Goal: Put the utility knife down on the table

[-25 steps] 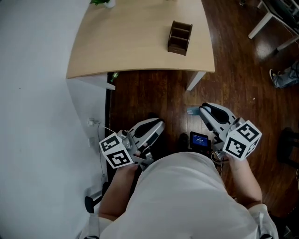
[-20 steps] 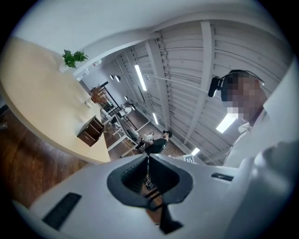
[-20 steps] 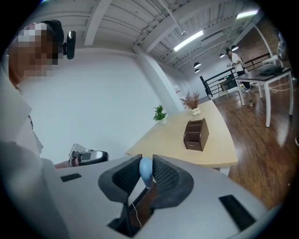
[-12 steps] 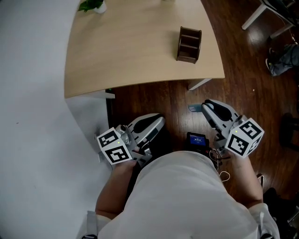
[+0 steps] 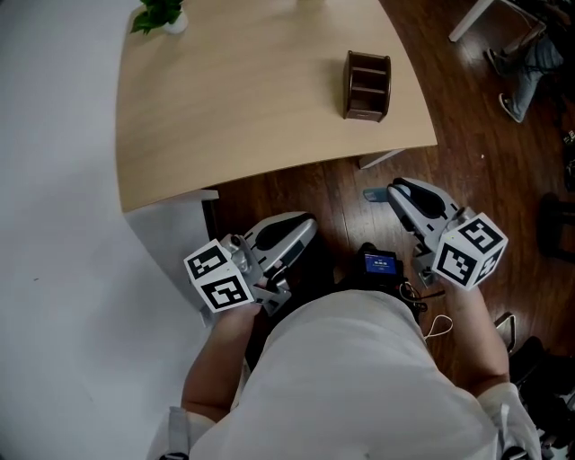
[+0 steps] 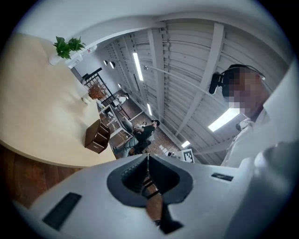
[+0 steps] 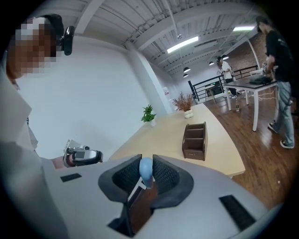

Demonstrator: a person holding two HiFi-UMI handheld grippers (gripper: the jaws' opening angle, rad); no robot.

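My right gripper (image 5: pixel 395 191) hangs over the dark wood floor just short of the table's near edge. It is shut on the utility knife (image 7: pixel 145 169), whose light blue end sticks out between the jaws and also shows as the knife tip (image 5: pixel 372 193) in the head view. My left gripper (image 5: pixel 304 226) is shut with nothing in it, level, also short of the light wood table (image 5: pixel 252 108). Its closed jaws meet in the left gripper view at the gripper's tip (image 6: pixel 148 157). The knife's body is hidden inside the right jaws.
A brown desk organizer (image 5: pixel 367 85) stands on the table near its right edge. A small potted plant (image 5: pixel 160 15) sits at the far left corner. A white wall runs along the left. A device with a blue screen (image 5: pixel 382 263) hangs at the person's waist.
The table has come nearer and lower in the head view as both grippers moved toward it. The knife stays held in the right gripper. Over the last half second little moved.
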